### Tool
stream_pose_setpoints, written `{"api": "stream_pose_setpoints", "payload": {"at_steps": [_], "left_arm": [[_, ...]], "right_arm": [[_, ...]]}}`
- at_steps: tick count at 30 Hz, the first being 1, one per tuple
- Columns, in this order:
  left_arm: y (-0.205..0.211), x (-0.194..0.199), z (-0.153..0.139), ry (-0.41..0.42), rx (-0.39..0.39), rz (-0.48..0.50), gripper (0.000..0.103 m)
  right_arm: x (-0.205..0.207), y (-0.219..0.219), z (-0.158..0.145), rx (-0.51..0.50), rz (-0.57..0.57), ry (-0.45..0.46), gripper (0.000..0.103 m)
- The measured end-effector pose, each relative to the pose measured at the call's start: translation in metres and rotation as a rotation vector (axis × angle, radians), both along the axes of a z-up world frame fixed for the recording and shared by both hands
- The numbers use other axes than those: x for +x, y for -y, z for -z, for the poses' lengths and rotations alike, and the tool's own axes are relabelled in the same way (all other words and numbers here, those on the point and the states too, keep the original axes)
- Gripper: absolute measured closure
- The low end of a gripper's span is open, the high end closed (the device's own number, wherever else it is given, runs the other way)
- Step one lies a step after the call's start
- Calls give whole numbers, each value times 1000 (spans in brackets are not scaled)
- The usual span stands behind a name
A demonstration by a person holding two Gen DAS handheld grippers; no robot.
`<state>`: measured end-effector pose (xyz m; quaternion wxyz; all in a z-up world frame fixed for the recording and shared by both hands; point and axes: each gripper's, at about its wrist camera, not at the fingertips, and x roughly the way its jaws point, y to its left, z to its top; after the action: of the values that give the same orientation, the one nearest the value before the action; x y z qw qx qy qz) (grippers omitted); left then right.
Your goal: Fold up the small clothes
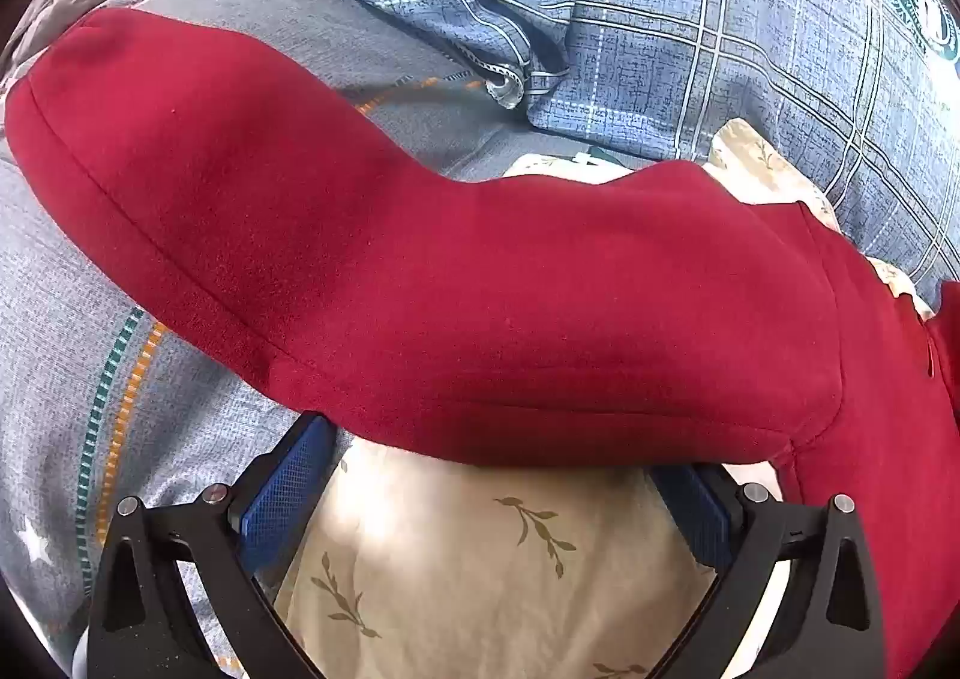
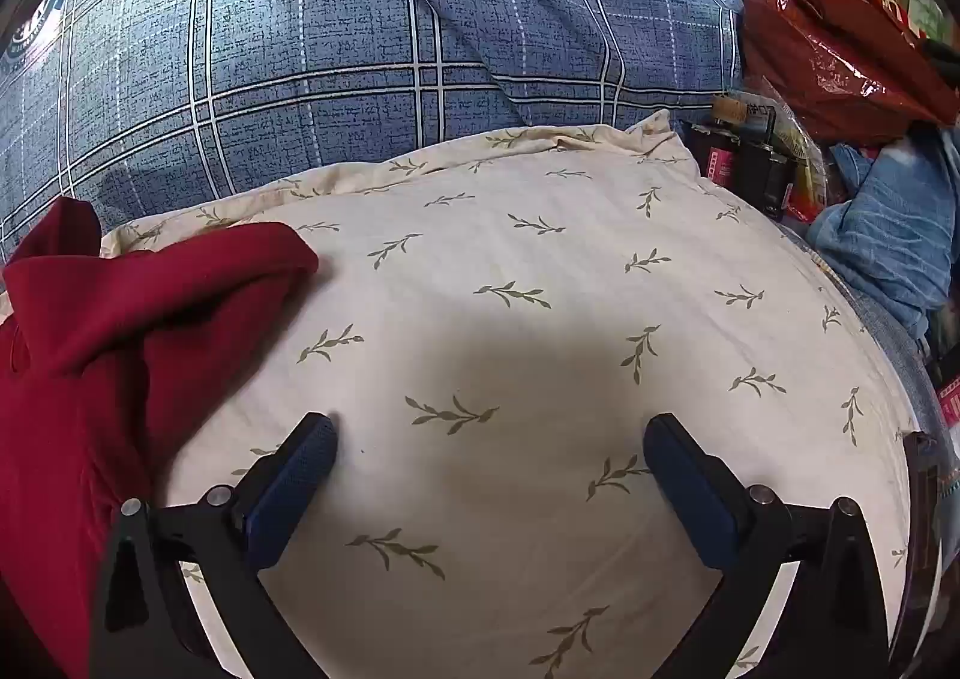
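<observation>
Black-framed left gripper (image 1: 489, 475) nearest the lens, tilted steeply down, blue pads (image 1: 282, 490) spread wide, tips tucked under the edge of the red garment (image 1: 456, 289), pressing on nothing. Draped across the whole left wrist view, long axis running from upper left to lower right, rounded sleeve-like end pointing upper left over the grey striped bedding (image 1: 90, 355). Resting partly on the cream leaf-print pillow (image 2: 540, 319). Right gripper (image 2: 489, 439) likewise angled down, spread wide and empty above bare pillow, garment just to its left. Blue plaid quilt (image 2: 300, 48) behind.
</observation>
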<state>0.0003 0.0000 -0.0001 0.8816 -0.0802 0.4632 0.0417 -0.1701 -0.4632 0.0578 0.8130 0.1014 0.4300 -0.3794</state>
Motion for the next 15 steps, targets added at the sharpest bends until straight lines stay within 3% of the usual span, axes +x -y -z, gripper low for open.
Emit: {"api": "stream_pose_setpoints", "payload": {"at_steps": [6, 15], "left_arm": [[-3, -1, -1, 12, -3, 0, 1], [-2, -21, -20, -67, -19, 27, 6]], "right_arm": [[-1, 1, 0, 0, 0, 0, 0], [0, 0, 0, 1, 1, -3, 0]]}}
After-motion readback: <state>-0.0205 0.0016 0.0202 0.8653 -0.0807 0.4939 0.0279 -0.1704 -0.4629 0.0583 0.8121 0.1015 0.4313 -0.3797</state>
